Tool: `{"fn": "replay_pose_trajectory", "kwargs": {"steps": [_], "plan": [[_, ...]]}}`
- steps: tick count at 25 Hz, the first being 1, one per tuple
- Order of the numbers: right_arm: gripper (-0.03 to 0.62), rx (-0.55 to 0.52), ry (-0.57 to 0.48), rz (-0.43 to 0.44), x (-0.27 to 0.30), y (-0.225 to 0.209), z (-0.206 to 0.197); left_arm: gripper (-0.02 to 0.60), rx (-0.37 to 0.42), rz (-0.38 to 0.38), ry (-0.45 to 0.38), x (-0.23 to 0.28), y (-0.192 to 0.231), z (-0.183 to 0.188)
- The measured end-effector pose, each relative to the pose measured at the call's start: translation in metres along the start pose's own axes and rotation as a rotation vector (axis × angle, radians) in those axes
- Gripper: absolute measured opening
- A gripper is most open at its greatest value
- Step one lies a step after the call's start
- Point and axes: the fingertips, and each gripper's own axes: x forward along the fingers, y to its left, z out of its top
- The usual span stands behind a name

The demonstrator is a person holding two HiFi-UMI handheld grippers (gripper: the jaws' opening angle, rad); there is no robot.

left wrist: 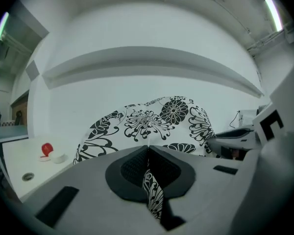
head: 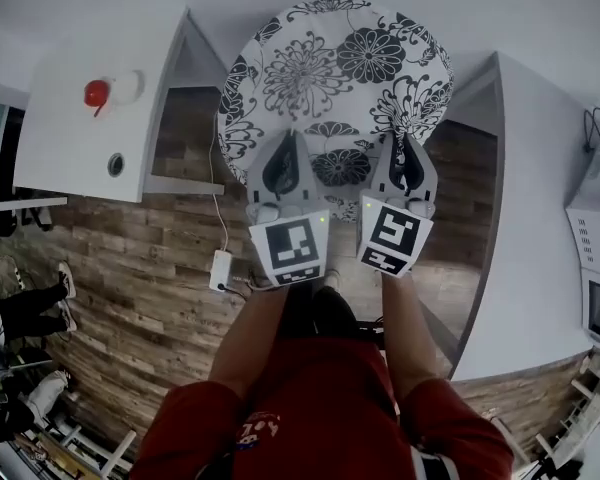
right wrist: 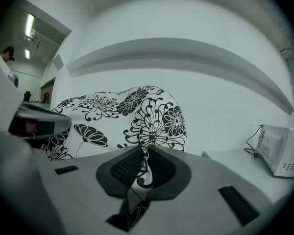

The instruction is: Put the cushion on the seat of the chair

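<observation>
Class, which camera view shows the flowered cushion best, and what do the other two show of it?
The head view: the cushion appears nearly whole, round, its near edge pinched by the left claw and right claw. Each gripper view shows only part of it, plus the fabric fold clamped in its own claw.

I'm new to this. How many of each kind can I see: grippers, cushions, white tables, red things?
grippers, left gripper and right gripper: 2
cushion: 1
white tables: 2
red object: 1
total: 6
</observation>
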Motion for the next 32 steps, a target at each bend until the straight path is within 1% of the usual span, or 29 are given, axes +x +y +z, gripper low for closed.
{"fn": "replay_pose_trajectory", "kwargs": {"steps": [5, 7, 9, 10, 11, 13, 14, 15, 17, 19, 22, 26, 30, 32], "plan": [[0.044, 0.044, -0.01, 0.006, 0.006, 0.001, -0.003, 0.029, 0.031, 0.019, -0.019, 0.0, 0.001, 0.003], [0.044, 0.045, 0.014, -0.004, 0.0, 0.002, -0.006, 0.029, 0.02, 0.011, -0.001, -0.004, 0.0, -0.001], [0.044, 0.031, 0.062, -0.017, -0.017, -0.001, -0.02, 0.029, 0.001, -0.002, 0.028, -0.018, -0.009, -0.011], [0.044, 0.03, 0.052, -0.02, -0.02, -0.001, -0.025, 0.029, 0.002, 0.001, 0.017, -0.021, -0.012, -0.016], [0.044, 0.039, -0.01, -0.019, -0.01, 0.0, -0.023, 0.029, 0.022, 0.017, -0.037, -0.016, -0.01, -0.014], [0.044, 0.075, -0.214, -0.012, 0.032, 0.007, -0.002, 0.029, 0.099, 0.073, -0.225, 0.012, 0.007, 0.004], [0.044, 0.085, -0.272, -0.01, 0.04, 0.007, 0.0, 0.029, 0.124, 0.089, -0.278, 0.016, 0.008, 0.006], [0.044, 0.087, -0.286, -0.011, 0.037, 0.006, -0.004, 0.029, 0.131, 0.094, -0.293, 0.012, 0.005, 0.002], [0.044, 0.081, -0.262, -0.015, 0.024, 0.003, -0.015, 0.029, 0.125, 0.087, -0.276, 0.0, -0.003, -0.008], [0.044, 0.079, -0.237, -0.018, 0.019, 0.002, -0.017, 0.029, 0.116, 0.081, -0.263, -0.004, -0.005, -0.01], [0.044, 0.07, -0.218, -0.023, 0.02, 0.002, -0.014, 0.029, 0.101, 0.078, -0.266, -0.004, -0.005, -0.006], [0.044, 0.055, -0.179, -0.041, 0.007, 0.001, -0.01, 0.029, 0.09, 0.058, -0.242, -0.013, -0.006, -0.002], [0.044, 0.054, -0.178, -0.047, -0.013, -0.004, 0.004, 0.029, 0.085, 0.048, -0.245, -0.032, -0.011, 0.01], [0.046, 0.056, -0.172, -0.04, -0.019, -0.006, 0.007, 0.029, 0.08, 0.046, -0.234, -0.036, -0.012, 0.009]]}}
